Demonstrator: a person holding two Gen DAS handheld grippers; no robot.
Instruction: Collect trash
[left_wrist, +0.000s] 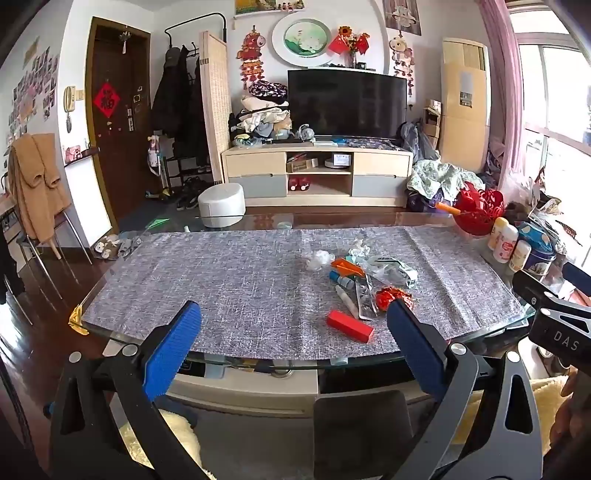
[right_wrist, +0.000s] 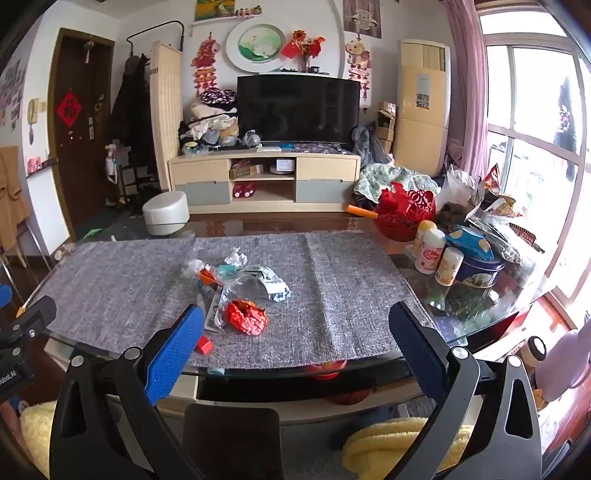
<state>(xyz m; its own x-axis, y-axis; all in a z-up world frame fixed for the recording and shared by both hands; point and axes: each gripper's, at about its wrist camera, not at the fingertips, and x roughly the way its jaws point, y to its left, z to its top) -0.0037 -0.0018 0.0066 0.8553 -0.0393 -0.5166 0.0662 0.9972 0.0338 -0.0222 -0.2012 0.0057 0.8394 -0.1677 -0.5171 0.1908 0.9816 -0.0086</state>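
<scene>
"DAS" is readable on the right tongs' body at the left view's edge. The trash (left_wrist: 362, 277) lies mid-mat on the glass worktop (left_wrist: 258, 360), right of centre; bare grey mat (left_wrist: 207, 273) stretches leftward. Left tongs (left_wrist: 293, 325) and right tongs (right_wrist: 295, 328) gape wide, gripping nothing, short of the worktop's near edge.

— What lies under everything on the glass table (left_wrist: 258, 360)?
— A grey woven mat (left_wrist: 229, 280). At its right end stand a red cut-out basket (right_wrist: 404, 214), three white bottles (right_wrist: 430, 251) and a blue tin (right_wrist: 480, 267).
— And behind?
— A dark television (left_wrist: 347, 103) on a pale cabinet (left_wrist: 317, 173), a white stool (left_wrist: 221, 205) near it.
</scene>
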